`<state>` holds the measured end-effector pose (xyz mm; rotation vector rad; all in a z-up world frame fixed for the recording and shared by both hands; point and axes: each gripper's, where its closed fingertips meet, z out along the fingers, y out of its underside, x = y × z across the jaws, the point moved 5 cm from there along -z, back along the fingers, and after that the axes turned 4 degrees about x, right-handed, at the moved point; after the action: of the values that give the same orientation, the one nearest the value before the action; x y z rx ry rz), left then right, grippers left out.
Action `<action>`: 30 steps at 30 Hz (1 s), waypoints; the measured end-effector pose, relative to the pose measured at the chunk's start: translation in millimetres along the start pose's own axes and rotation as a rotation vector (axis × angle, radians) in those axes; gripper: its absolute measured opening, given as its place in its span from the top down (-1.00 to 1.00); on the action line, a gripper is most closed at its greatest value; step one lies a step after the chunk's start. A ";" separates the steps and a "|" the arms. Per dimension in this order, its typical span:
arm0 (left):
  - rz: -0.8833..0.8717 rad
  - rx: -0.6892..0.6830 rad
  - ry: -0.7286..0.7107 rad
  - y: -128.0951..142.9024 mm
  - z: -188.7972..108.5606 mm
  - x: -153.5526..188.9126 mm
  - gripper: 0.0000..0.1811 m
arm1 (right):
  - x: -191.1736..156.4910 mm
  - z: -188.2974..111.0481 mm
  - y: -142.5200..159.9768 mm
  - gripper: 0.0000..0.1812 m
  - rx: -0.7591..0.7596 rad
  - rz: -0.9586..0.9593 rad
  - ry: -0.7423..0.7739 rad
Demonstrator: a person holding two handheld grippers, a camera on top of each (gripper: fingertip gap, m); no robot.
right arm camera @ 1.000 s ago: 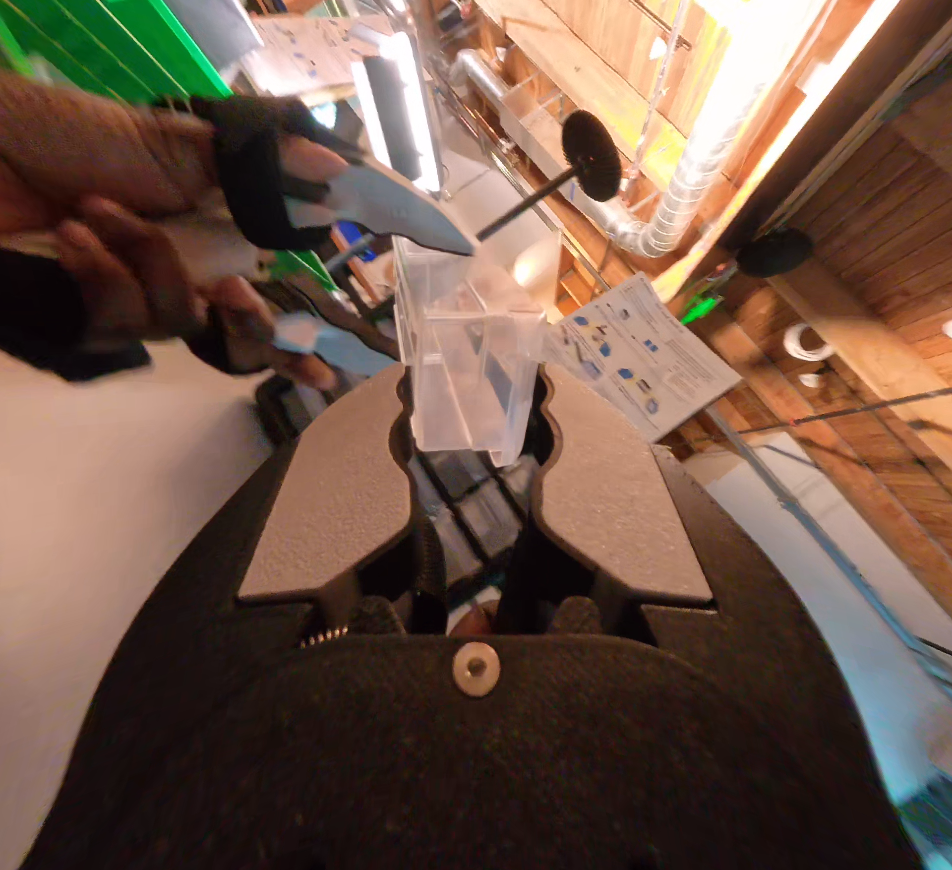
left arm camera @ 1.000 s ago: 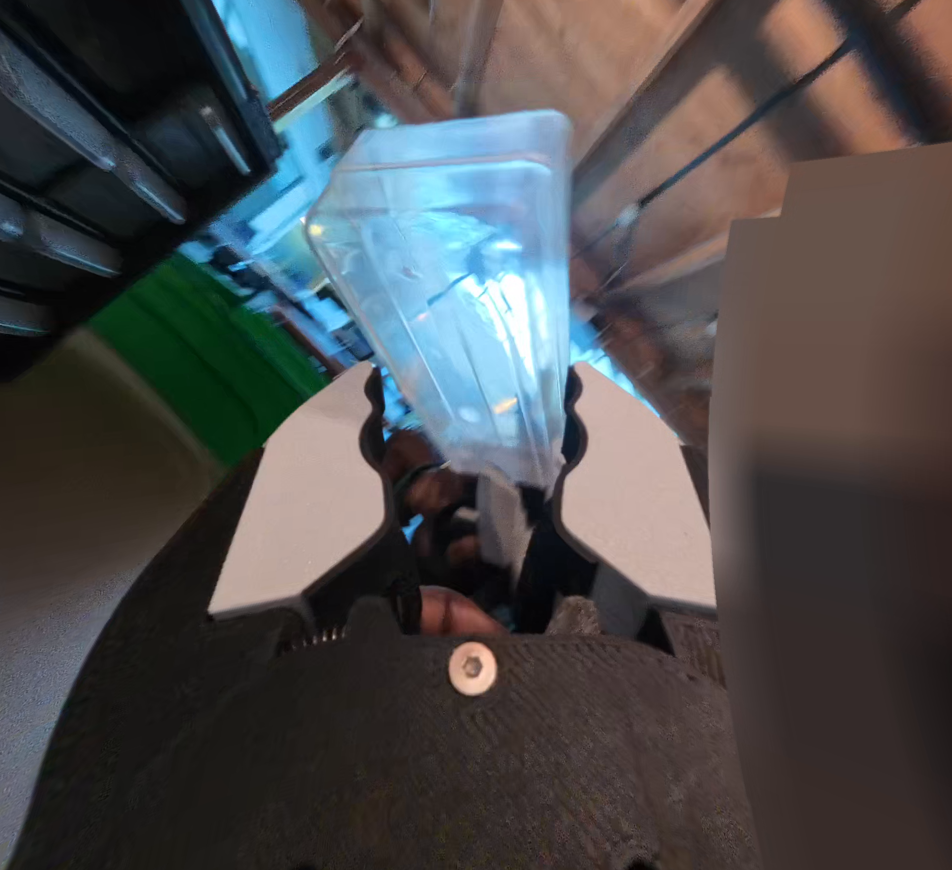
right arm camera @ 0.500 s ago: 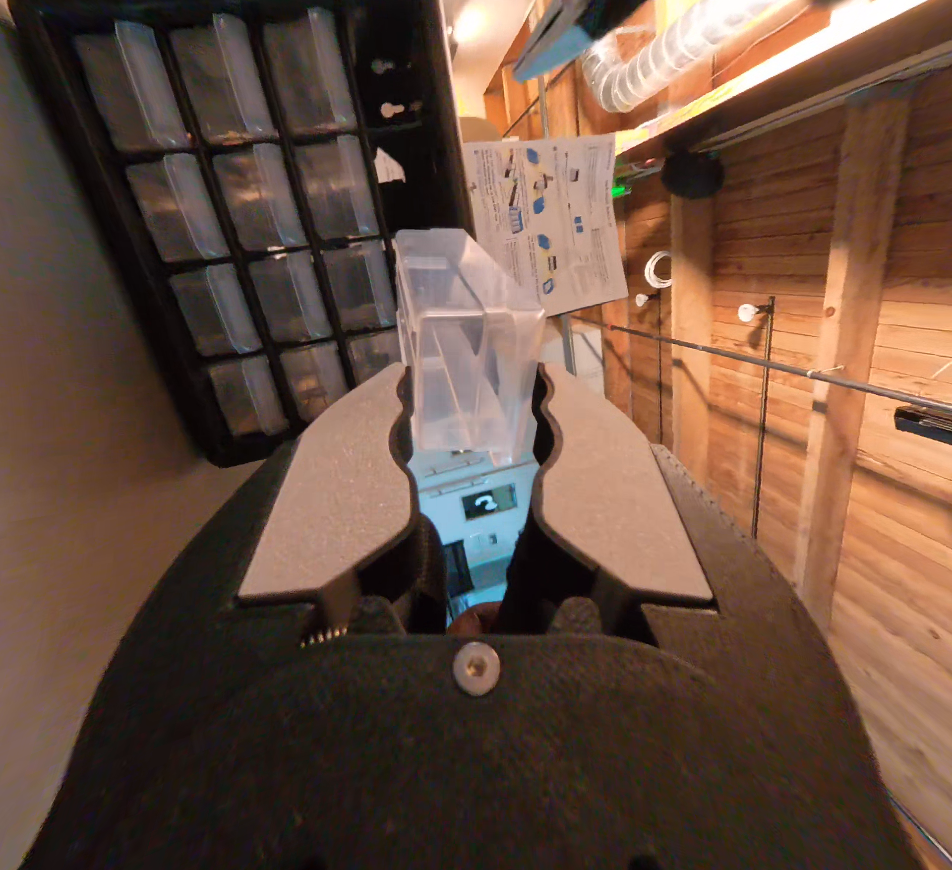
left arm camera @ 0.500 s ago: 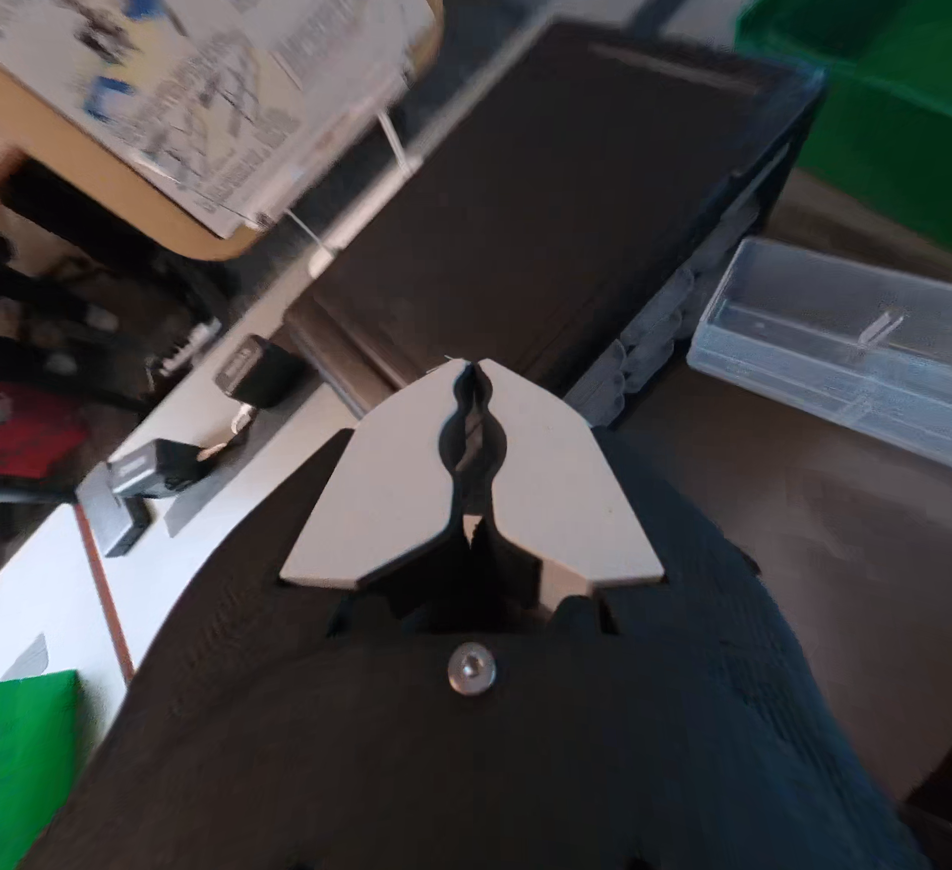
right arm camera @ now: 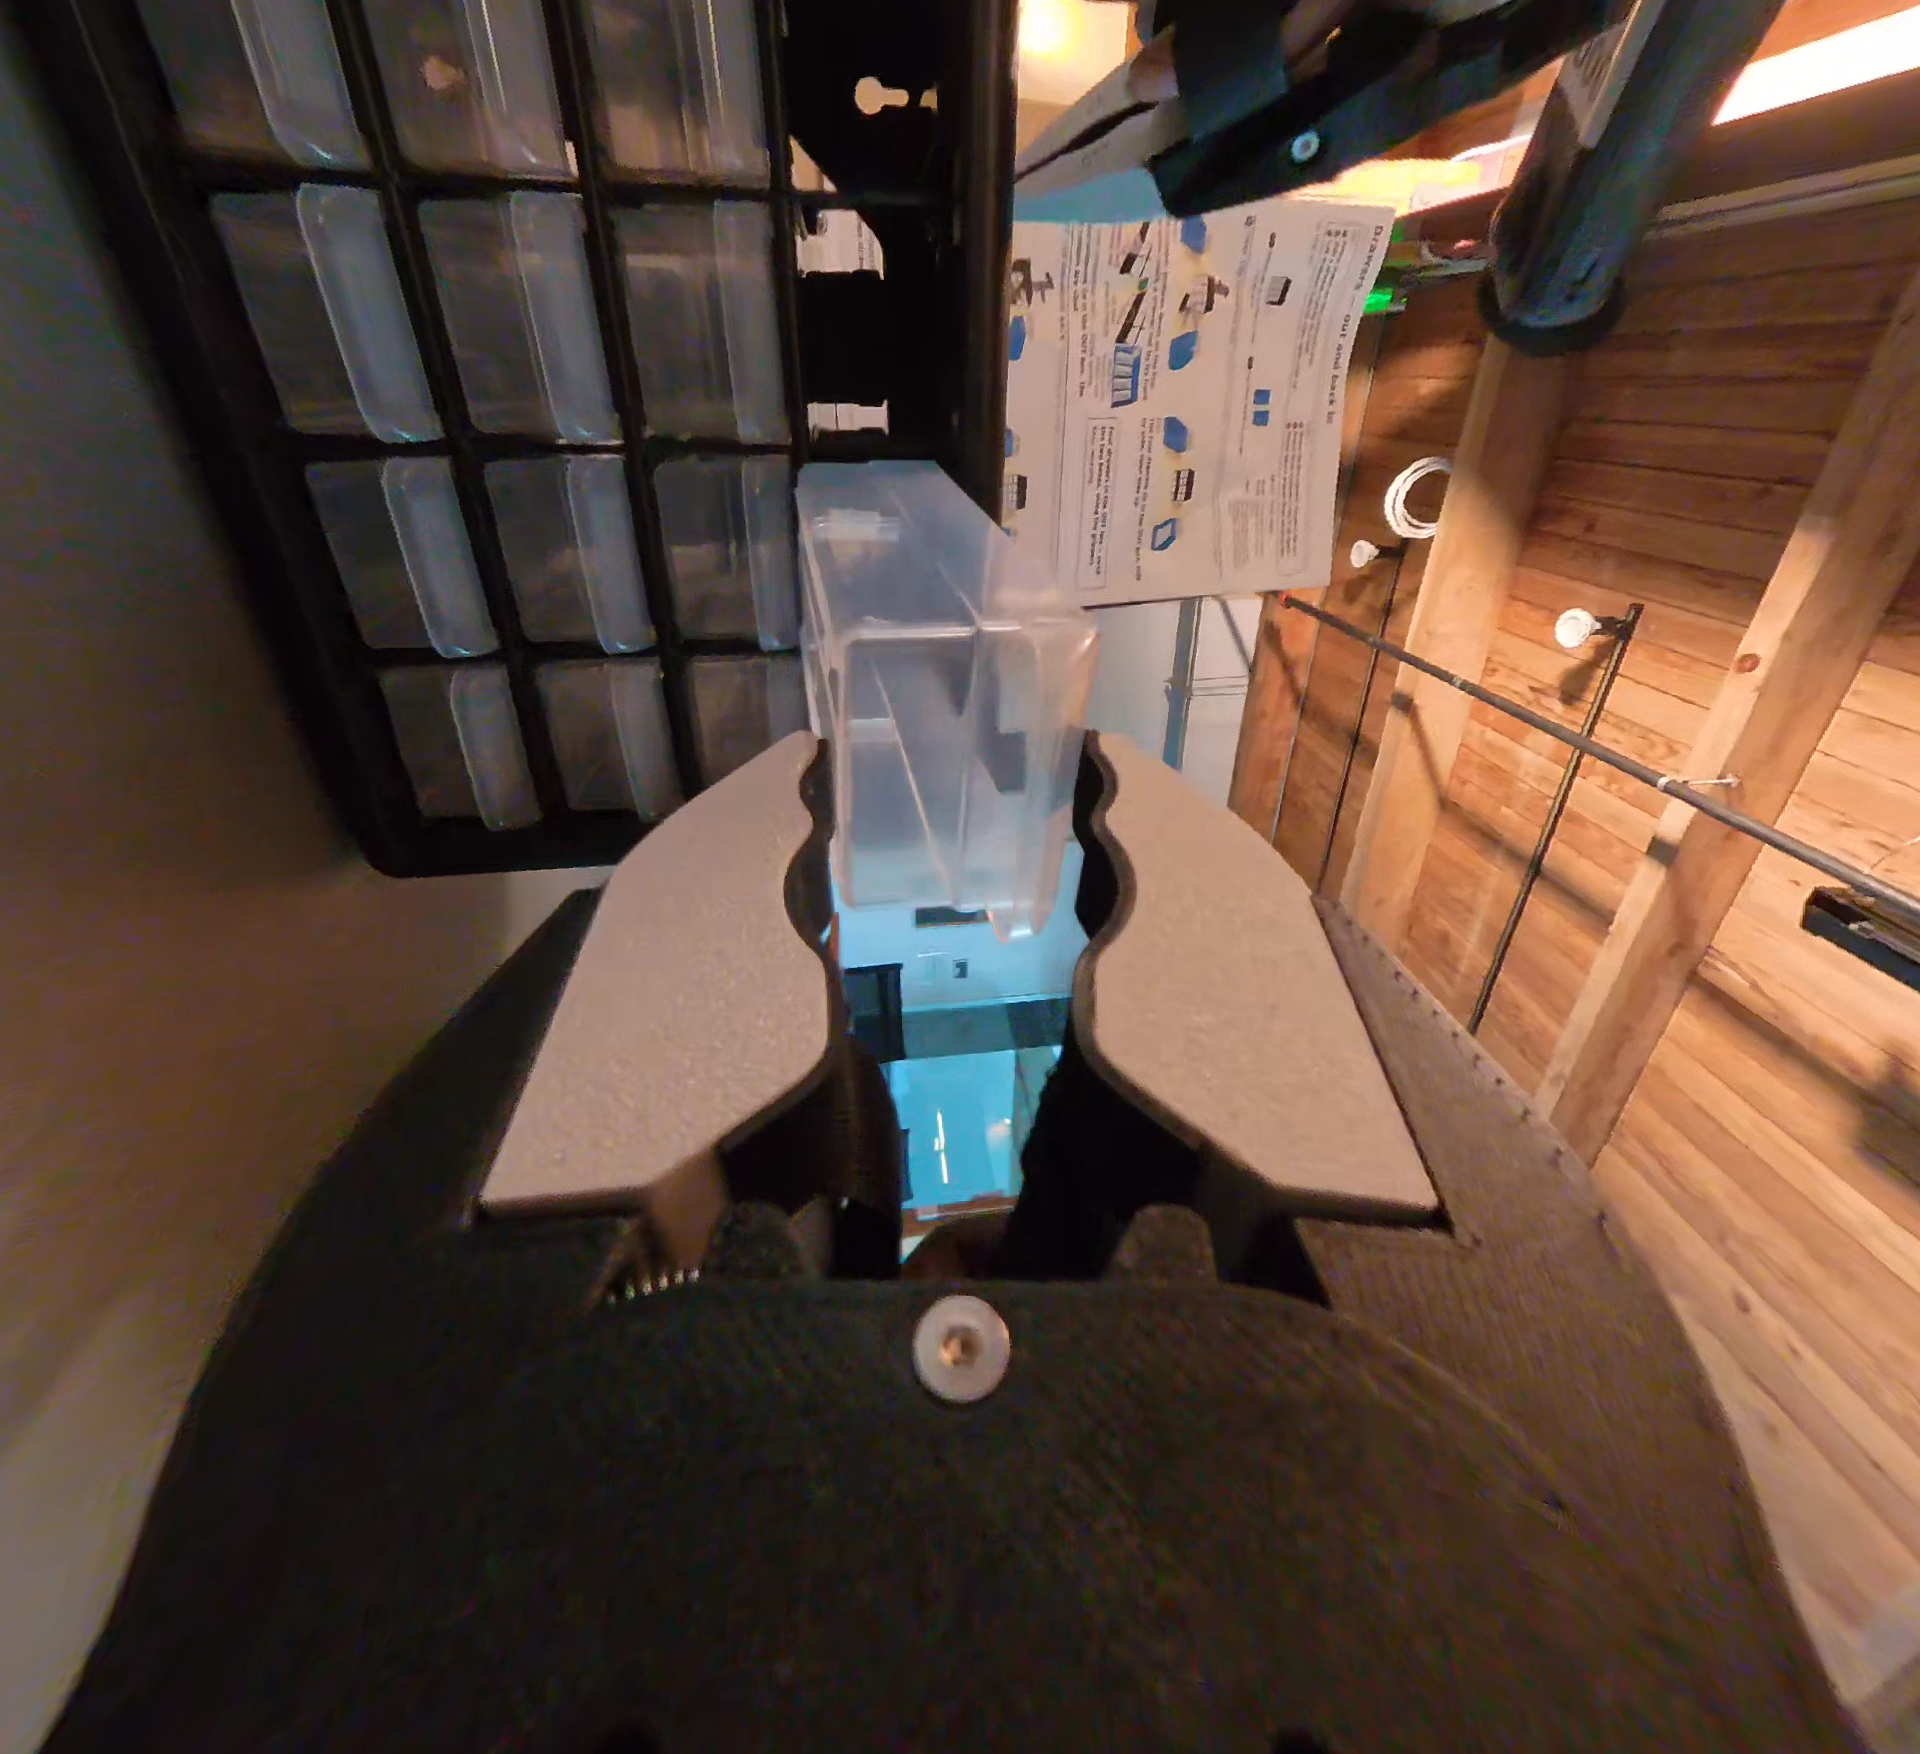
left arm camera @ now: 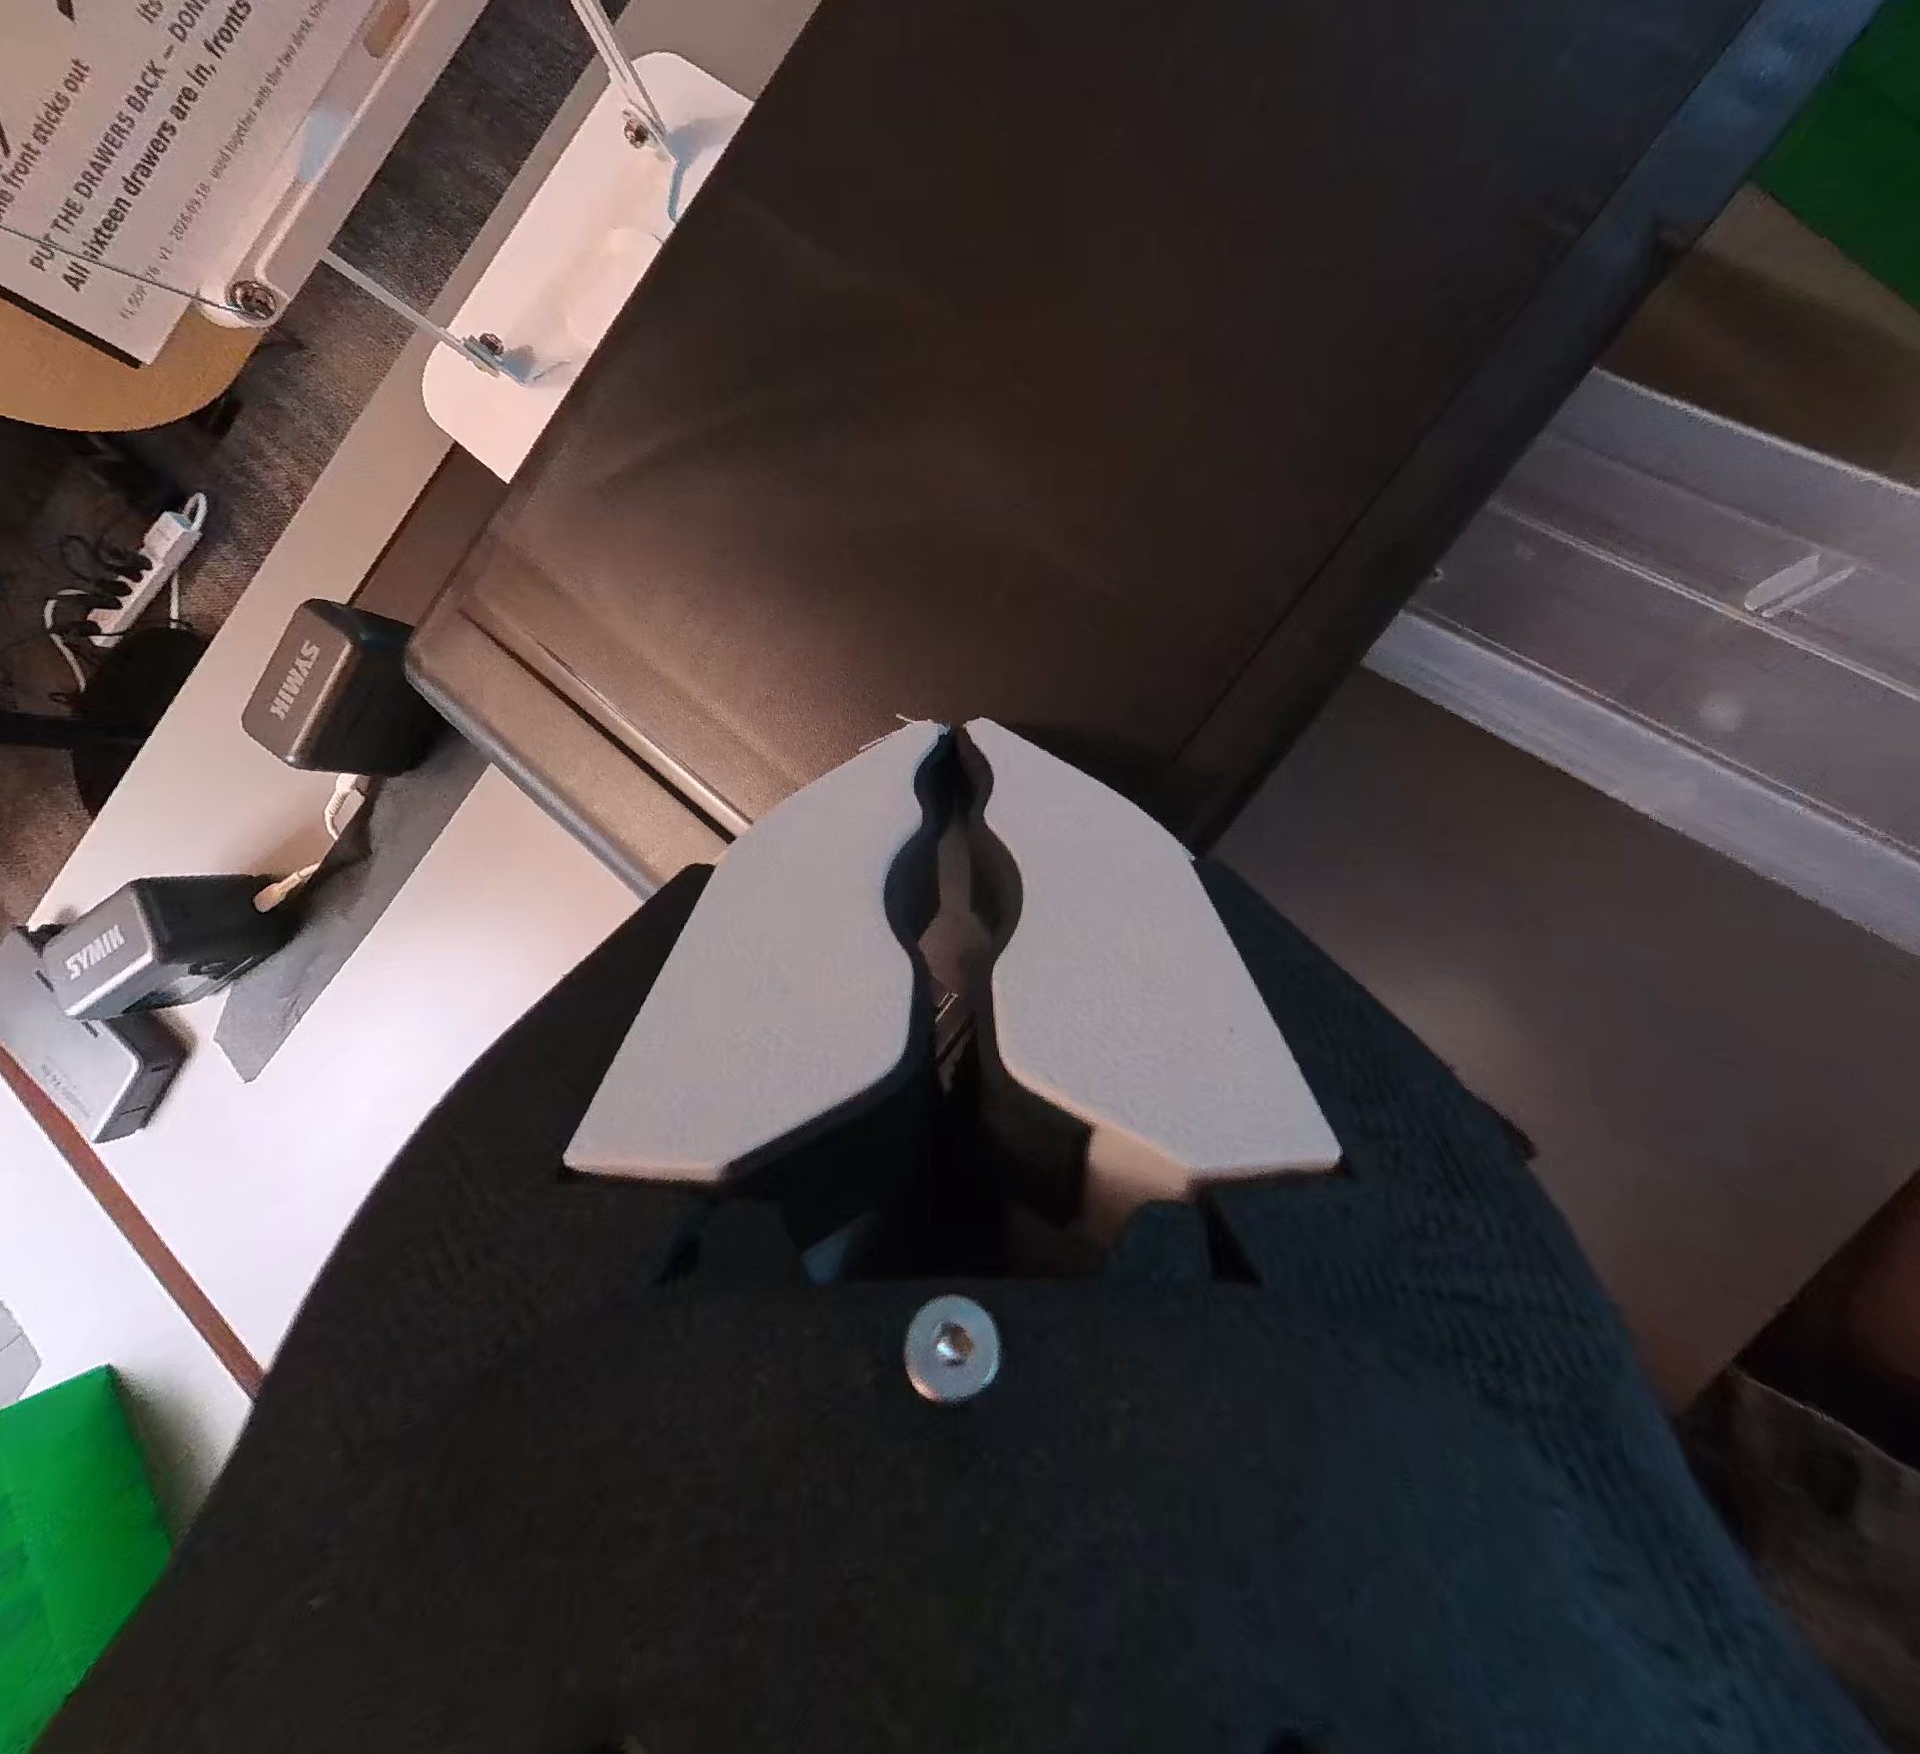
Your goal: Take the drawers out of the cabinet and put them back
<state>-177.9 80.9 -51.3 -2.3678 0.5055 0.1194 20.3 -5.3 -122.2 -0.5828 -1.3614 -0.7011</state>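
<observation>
The right hand-held gripper, clamped on a clear drawer, feeds it into the cabinet's 1-o'clock column, three slots above empty; left hand-held gripper is pressed together, empty.

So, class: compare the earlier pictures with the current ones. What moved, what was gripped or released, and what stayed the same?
The left gripper let go of the clear drawer it shared a second ago, shut empty, and swung over the black cabinet. The right gripper carried the drawer to the cabinet's empty column, its far end now entering a slot. Unchanged: the right gripper's hold on the drawer.
</observation>
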 end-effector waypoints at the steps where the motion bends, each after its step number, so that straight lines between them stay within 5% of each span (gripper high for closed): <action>1: 0.000 0.004 0.000 0.3 -0.1 0.1 1.00 | 1.0 0.8 -2.5 0.51 0.006 -0.012 -0.003; 18: 0.034 -0.009 -0.023 -0.4 -0.1 1.6 1.00 | 16.1 16.0 -0.6 0.51 -0.060 -0.040 -0.089; 30: 0.036 -0.001 -0.019 -0.1 -0.2 1.7 1.00 | -5.9 36.0 1.1 0.51 -0.007 -0.032 -0.004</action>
<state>-176.4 80.3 -51.5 -2.3570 0.5395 0.1593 -3.2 22.5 -123.5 -0.5695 -1.3753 -0.7305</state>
